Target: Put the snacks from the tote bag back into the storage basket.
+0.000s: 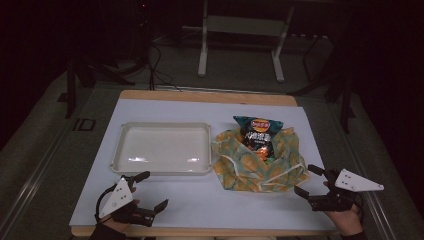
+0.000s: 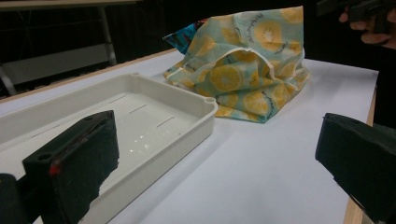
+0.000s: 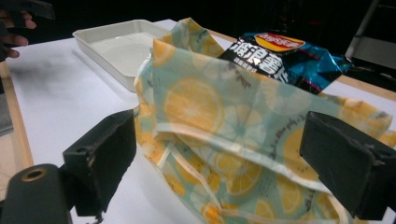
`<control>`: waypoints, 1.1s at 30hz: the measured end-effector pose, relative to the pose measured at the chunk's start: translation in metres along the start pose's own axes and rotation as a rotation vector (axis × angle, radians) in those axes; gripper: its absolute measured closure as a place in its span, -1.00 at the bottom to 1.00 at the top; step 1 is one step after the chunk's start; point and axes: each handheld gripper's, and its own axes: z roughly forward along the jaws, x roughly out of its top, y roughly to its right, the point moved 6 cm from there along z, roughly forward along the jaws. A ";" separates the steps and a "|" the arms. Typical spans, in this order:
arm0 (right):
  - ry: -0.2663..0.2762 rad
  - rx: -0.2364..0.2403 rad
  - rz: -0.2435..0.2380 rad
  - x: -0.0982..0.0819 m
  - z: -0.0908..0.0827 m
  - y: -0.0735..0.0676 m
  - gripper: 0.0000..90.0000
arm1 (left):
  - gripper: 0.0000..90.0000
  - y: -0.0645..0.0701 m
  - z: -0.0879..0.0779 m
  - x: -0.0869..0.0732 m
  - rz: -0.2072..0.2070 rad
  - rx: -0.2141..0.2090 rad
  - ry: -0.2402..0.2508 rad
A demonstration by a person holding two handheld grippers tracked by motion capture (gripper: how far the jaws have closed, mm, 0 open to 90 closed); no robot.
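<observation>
My right tool (image 1: 312,183) is spread just beside the lemon bag (image 1: 257,162), which sits on the surface (image 1: 200,200) holding chips (image 1: 258,131). My left tool (image 1: 145,191) is spread near the tray (image 1: 162,148).

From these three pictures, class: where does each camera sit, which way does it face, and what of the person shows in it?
High view: above the person's side, looking forward and down on the table; both hands, the left hand-held gripper and the right hand-held gripper.
Left gripper view: between open jaws, facing the tray and lemon-print bag.
Right gripper view: between open jaws, close on the bag, with the chip packet inside.
All share tray and bag.
</observation>
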 end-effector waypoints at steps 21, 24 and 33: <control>0.043 0.012 -0.052 0.056 0.017 0.018 -0.71 | -1.00 0.002 0.000 -0.001 0.009 -0.008 -0.007; 0.038 0.018 -0.053 0.063 0.019 0.025 -0.71 | -1.00 0.002 0.001 -0.001 0.008 -0.008 -0.007; 0.040 0.026 -0.055 0.085 0.030 0.041 -0.68 | -1.00 0.002 0.000 0.000 0.008 -0.007 -0.006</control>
